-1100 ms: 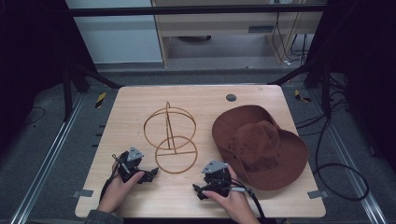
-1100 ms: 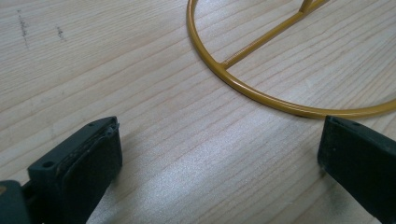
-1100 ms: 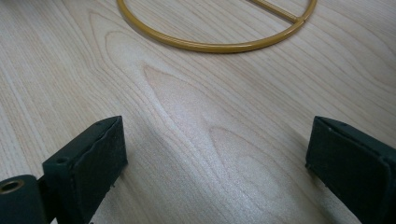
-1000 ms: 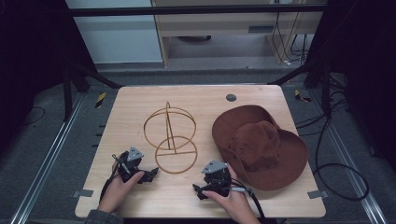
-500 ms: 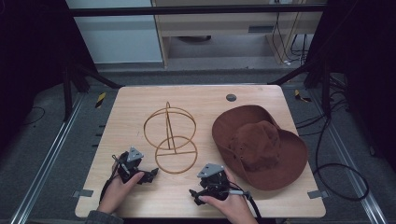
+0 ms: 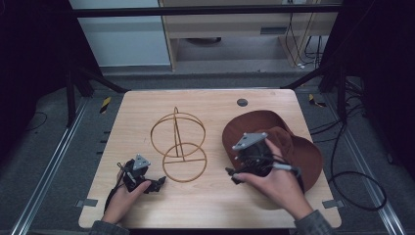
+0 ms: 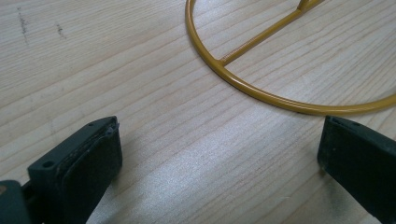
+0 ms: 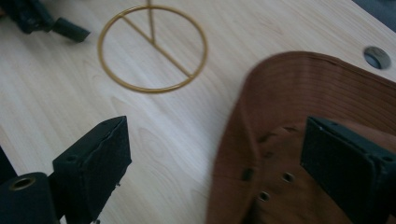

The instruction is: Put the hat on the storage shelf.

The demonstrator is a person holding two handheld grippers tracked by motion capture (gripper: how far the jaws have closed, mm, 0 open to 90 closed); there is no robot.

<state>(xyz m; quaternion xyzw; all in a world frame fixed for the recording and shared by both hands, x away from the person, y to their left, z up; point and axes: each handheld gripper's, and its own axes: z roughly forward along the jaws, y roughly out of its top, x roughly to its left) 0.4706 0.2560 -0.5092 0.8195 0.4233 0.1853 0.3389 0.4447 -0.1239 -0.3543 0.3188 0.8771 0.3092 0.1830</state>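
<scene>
**Right hand-held gripper poised over the brown hat, left one low beside the wire stand**

Across the dim room's middle stands the wooden counter (image 6: 210,205), pale and rounded at its corners, with a small round grommet (image 6: 242,102) set near its far edge. On its right half lies the brown wide-brimmed hat (image 6: 306,152), the largest thing on the board; its brim reaches close to the right edge, and in the right gripper view the brim (image 8: 299,88) curls up around a crown with small eyelets. Left of the hat, around the counter's middle, stands the gold wire hat stand (image 6: 178,147): a flat ring with a crossbar lies on the wood toward the near edge, and an upright post carries a second ring above it.

At the hat's near-left side, the right hand-held gripper (image 6: 234,174) is held up above the counter, its grey three-cornered plate on top; its jaws stand wide apart with nothing between them, having just eased a little closer, and in its own view one jaw sits over bare wood and the other over the hat's crown. Near the counter's near-left corner, the left hand-held gripper (image 6: 157,183) lies low on the wood, pointing toward the stand's base ring; its jaws (image 7: 224,154) are spread wide, empty, with the ring's gold curve (image 7: 261,93) just beyond their tips, not touching.
</scene>
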